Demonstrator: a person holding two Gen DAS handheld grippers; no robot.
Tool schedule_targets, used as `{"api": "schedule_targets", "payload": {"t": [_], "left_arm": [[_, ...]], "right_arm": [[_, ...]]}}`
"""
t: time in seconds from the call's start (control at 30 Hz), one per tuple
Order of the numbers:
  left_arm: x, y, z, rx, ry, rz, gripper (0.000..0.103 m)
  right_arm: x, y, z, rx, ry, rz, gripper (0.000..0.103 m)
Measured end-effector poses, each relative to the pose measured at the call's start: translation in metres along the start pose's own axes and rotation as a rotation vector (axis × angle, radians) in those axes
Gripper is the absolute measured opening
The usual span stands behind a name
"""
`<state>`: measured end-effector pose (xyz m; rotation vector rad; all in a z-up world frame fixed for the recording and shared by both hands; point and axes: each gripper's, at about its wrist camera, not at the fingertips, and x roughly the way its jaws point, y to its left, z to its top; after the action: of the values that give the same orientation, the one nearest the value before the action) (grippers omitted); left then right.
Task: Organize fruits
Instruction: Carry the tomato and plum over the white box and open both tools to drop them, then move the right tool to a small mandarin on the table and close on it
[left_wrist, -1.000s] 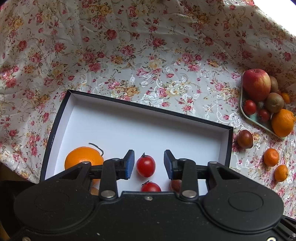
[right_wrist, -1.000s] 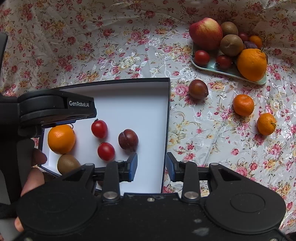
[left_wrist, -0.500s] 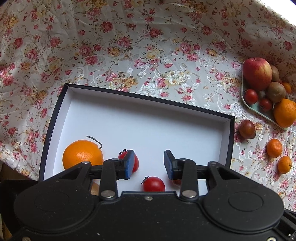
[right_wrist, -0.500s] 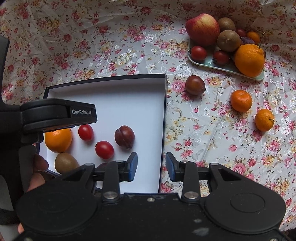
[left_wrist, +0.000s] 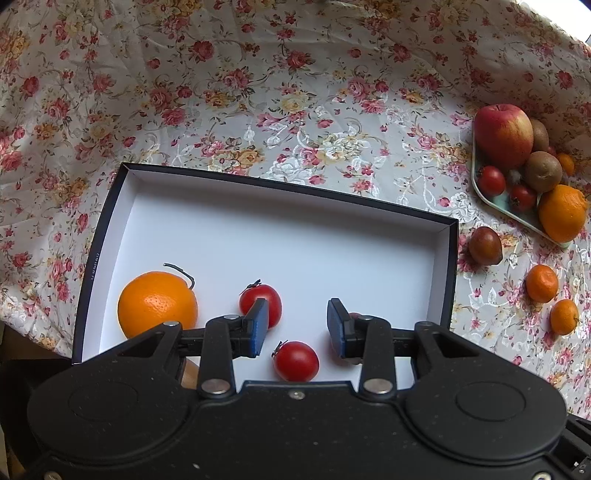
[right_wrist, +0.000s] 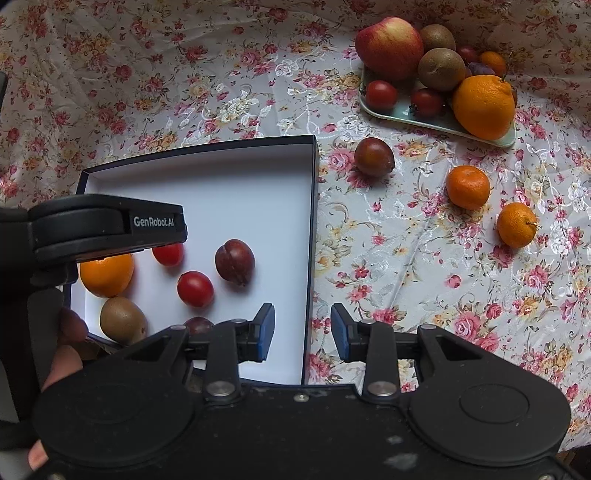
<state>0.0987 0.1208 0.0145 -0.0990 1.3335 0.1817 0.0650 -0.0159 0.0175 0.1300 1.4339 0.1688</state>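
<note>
While both the left tool (left_wrist: 295, 326) and right tool (right_wrist: 303, 332) sit spread and empty, the round, slippery plum (right_wrist: 373, 156) at upper centre probably needs a gentle pinch across its middle.

In the left wrist view the left claw (left_wrist: 295, 326) covers the near edge of the box (left_wrist: 110, 221), and its right finger hides all but a sliver of a dark fruit (left_wrist: 354, 316) — too little shows to name it. A tan patch (left_wrist: 189, 373) under the left finger cannot be identified either. The left finger overlaps one cherry tomato (left_wrist: 263, 300).

In the right wrist view the other tool's black body (right_wrist: 103, 229) masks the top of the orange (right_wrist: 107, 273) and part of a tomato (right_wrist: 169, 254). A plum (right_wrist: 198, 325) sits half-hidden behind the right claw (right_wrist: 303, 328). The hand (right_wrist: 66, 347) is cut by the frame edge — only fingertips show.
</note>
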Motion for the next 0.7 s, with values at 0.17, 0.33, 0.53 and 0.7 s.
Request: {"api": "schedule_targets", "payload": {"t": [0.17,0.33,0.53,0.7], "left_arm": [[0.000,-0.007,-0.006,0.021,0.006,-0.005,0.046],[-0.001,-0.014,-0.015,0.052,0.013,-0.014,0.046],[-0.005,-0.025,-0.024,0.073,0.010,-0.026,0.046],[-0.009,-0.039,-0.032,0.104,0.008,-0.038,0.046]], "right_arm": [[-0.002,-0.008,-0.004,0.022,0.004,-0.005,0.037],[-0.006,-0.019,-0.011,0.041,0.003,-0.019,0.037],[-0.008,-0.054,-0.017,0.124,0.027,-0.009,0.037],[-0.013,-0.089,-0.026,0.193,0.024,-0.045,0.037]]}}
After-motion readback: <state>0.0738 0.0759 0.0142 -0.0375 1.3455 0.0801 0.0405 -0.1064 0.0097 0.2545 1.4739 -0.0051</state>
